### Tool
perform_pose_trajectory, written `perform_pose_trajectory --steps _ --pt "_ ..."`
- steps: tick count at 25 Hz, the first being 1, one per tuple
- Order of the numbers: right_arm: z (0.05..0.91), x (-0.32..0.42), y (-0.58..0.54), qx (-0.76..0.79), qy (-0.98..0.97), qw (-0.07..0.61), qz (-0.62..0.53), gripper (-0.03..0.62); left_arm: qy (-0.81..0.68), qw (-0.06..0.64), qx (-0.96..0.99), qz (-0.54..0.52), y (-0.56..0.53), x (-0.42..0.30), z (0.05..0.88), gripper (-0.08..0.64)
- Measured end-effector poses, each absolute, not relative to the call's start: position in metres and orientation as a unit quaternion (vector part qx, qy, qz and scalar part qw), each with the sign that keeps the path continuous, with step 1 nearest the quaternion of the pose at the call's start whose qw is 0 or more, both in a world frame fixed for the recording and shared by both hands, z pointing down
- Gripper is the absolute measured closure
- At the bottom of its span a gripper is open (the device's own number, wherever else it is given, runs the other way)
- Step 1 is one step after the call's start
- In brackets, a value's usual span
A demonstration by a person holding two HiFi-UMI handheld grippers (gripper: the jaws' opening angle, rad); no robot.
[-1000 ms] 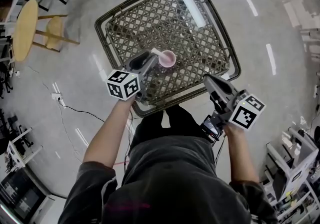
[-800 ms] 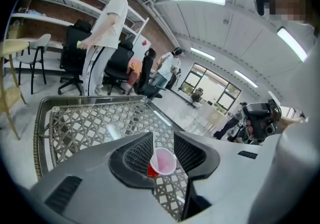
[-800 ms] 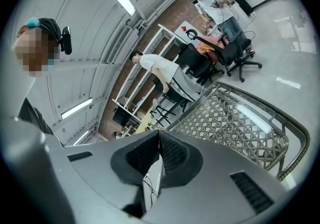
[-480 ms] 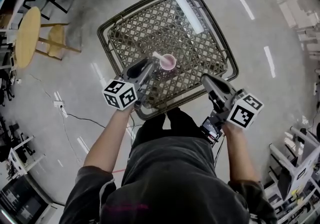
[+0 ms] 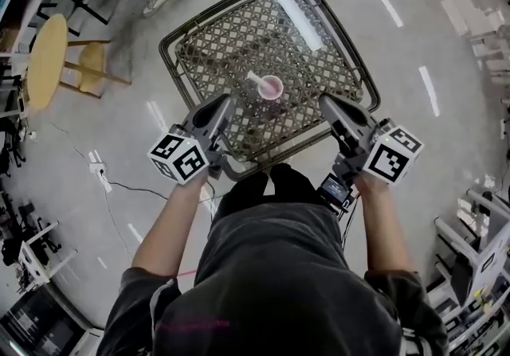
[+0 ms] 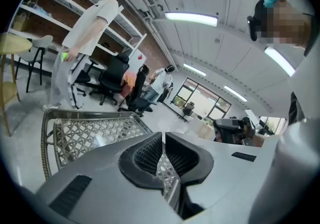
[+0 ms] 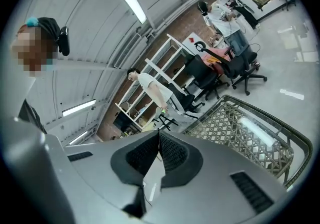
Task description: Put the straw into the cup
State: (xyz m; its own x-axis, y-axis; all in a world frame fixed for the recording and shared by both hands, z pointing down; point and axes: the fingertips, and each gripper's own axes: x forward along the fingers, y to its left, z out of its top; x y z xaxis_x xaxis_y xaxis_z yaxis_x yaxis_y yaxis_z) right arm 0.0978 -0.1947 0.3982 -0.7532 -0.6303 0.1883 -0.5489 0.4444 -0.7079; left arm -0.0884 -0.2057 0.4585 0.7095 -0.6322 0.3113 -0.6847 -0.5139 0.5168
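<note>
Straw: the straw (image 5: 254, 79) is stood in the cup (image 5: 271, 88); its free end leans up and to the left over the rim; it is held by nothing

Cup: it is set upright near the middle of the tabletop (image 5: 319, 60), a lattice top with a dark rim

What has changed: a second ago the left gripper (image 5: 225, 99) was right at the straw's free end; now it has been drawn back to the near edge of the tabletop, well apart from the cup; the straw has stayed in the cup

Left fingers: the fingers (image 6: 145, 158) have just been closing; the tips are now pressed together; nothing is caught between them; only lattice is seen through the slit lower down

Right gripper: the right gripper (image 5: 327, 103) is kept by the near right edge, away from the cup; its fingers (image 7: 140, 155) are pressed together on nothing

What it means: the straw has been let go inside the cup, so the job is judged to be done; the cup should only be left alone and not bumped
</note>
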Motion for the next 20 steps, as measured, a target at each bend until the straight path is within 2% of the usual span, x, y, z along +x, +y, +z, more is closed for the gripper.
perform_pose_trajectory --steps 9,20 --pt "0.378 0.112 -0.198 -0.351 0.858 0.068 -0.367 0.578 -0.349 0.294 0.890 0.010 -0.194 -0.070 0.402 0.549" --pt "0.363 0.091 -0.200 -0.323 0.873 0.072 -0.357 0.578 -0.333 0.263 0.905 -0.029 -0.200 -0.056 0.348 0.551"
